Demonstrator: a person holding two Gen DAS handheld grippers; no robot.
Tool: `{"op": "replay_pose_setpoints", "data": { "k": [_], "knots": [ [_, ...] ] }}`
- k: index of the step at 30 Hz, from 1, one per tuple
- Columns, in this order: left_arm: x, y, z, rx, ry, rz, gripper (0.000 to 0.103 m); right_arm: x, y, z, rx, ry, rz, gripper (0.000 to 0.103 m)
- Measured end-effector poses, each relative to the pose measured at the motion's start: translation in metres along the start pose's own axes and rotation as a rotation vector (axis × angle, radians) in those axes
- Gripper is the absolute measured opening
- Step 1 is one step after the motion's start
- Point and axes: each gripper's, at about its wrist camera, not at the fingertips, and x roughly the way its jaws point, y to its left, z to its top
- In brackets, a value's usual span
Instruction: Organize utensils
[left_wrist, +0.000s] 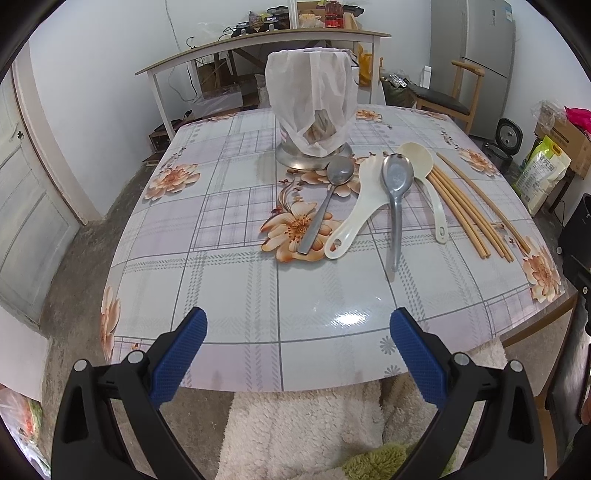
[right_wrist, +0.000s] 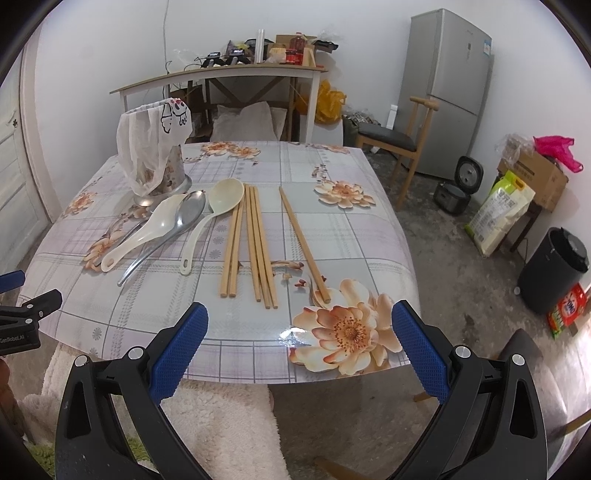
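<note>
On the flowered table lie a small metal spoon (left_wrist: 325, 206), a white rice paddle (left_wrist: 360, 206), a large metal spoon (left_wrist: 396, 192), a cream ladle (left_wrist: 424, 173) and several wooden chopsticks (left_wrist: 469, 210). They also show in the right wrist view: paddle (right_wrist: 147, 229), metal spoon (right_wrist: 177, 225), ladle (right_wrist: 214, 210), chopsticks (right_wrist: 255, 243), one apart (right_wrist: 303, 243). A metal holder covered by a white plastic bag (left_wrist: 312, 107) stands behind them (right_wrist: 151, 155). My left gripper (left_wrist: 297, 332) and right gripper (right_wrist: 299, 332) are open and empty above the near table edge.
The table's near edge (right_wrist: 258, 380) overhangs a fluffy white cloth (right_wrist: 221, 435). A wooden chair (right_wrist: 402, 144), a fridge (right_wrist: 447, 88), a rice cooker (right_wrist: 458, 188) and a black bin (right_wrist: 554, 269) stand to the right. A cluttered side table (right_wrist: 221, 74) stands behind.
</note>
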Motion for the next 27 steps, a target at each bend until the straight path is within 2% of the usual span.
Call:
{"op": "replay_pose_setpoints", "data": {
  "k": [8,17,21,23,27],
  "knots": [
    [0.010,0.014,0.014,-0.016,-0.017,0.013,0.097,0.008,0.016,0.013,-0.007,-0.004,0.080,0.095],
    [0.032,0.033,0.034,-0.022,-0.025,0.017,0.097,0.025,0.030,0.028,0.001,-0.001,0.087,0.095],
    [0.038,0.042,0.044,-0.033,-0.049,-0.039,0.097,0.035,0.028,0.034,0.047,0.005,0.126,0.095],
    [0.042,0.047,0.051,-0.032,-0.068,-0.122,0.097,0.040,0.029,0.037,0.063,0.002,0.144,0.095],
    [0.043,0.051,0.062,-0.042,-0.118,-0.216,0.097,0.048,0.038,0.039,0.034,-0.014,0.141,0.095]
  ]
}}
